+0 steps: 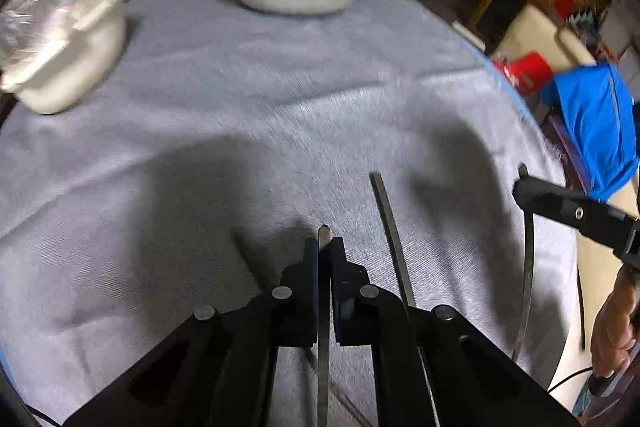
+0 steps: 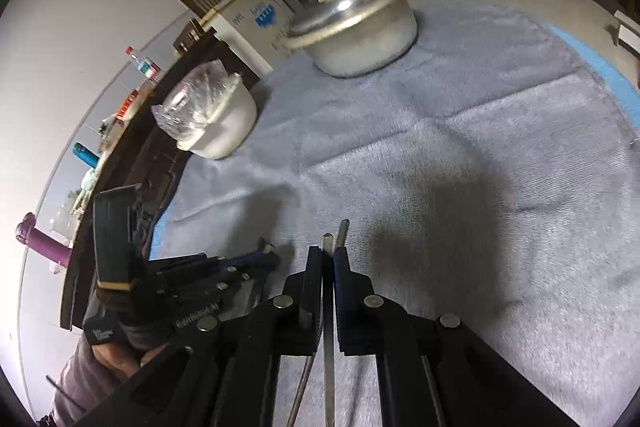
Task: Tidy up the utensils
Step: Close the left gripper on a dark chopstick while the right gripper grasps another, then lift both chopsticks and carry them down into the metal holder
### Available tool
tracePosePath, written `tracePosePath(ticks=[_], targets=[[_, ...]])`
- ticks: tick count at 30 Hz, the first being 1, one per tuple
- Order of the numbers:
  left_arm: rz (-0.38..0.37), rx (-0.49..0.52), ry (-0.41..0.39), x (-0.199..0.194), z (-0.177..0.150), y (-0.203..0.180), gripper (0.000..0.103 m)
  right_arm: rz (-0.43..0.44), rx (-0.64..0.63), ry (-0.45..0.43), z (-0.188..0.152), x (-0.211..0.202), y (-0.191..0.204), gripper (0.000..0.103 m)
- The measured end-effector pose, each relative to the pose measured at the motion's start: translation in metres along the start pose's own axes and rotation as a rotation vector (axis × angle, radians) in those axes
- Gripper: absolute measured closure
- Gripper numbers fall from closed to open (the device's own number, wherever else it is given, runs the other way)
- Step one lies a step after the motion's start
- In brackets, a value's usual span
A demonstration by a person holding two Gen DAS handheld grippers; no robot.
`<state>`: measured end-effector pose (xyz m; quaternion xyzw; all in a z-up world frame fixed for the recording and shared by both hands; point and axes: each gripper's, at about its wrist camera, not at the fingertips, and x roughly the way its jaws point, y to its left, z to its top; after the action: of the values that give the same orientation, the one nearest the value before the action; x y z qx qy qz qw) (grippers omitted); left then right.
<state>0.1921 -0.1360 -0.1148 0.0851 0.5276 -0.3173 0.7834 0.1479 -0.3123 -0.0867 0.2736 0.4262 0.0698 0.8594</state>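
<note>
left gripper (image 1: 325, 247) is clamped on a flat metal utensil handle (image 1: 324, 327) whose rounded tip pokes out just past the fingertips, over the grey cloth (image 1: 260, 99) on the table. just to its right a second thin metal handle (image 1: 390, 227) lies on the cloth. right gripper (image 2: 329, 255) is likewise closed on a flat metal handle (image 2: 329, 347), with another thin strip (image 2: 342, 231) showing just beside its tip. in the left wrist view the right gripper enters from the right edge, gripping a long curved metal strip (image 1: 528, 267). a lidded metal pot (image 2: 356, 35) stands at the far side of the cloth, and a plastic-covered white pot (image 2: 212, 119) sits near the left edge, well apart from both grippers
</note>
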Motion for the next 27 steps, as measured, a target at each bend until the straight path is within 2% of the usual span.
tracePosePath(ticks=[8,15,21,27], targets=[[0.055,-0.108,-0.22,-0.093,-0.014,0.028,0.098,0.007,-0.031,-0.12,-0.023,-0.056,0.018,0.097],[0.112,-0.214,-0.387,-0.165,-0.053,0.05,0.098,-0.017,-0.063,-0.24,-0.054,-0.106,0.037,0.097],[0.133,-0.265,-0.491,-0.206,-0.094,0.043,0.098,-0.056,-0.108,-0.343,-0.085,-0.142,0.056,0.097],[0.165,-0.288,-0.596,-0.242,-0.133,0.024,0.098,-0.095,-0.177,-0.409,-0.11,-0.166,0.077,0.097]])
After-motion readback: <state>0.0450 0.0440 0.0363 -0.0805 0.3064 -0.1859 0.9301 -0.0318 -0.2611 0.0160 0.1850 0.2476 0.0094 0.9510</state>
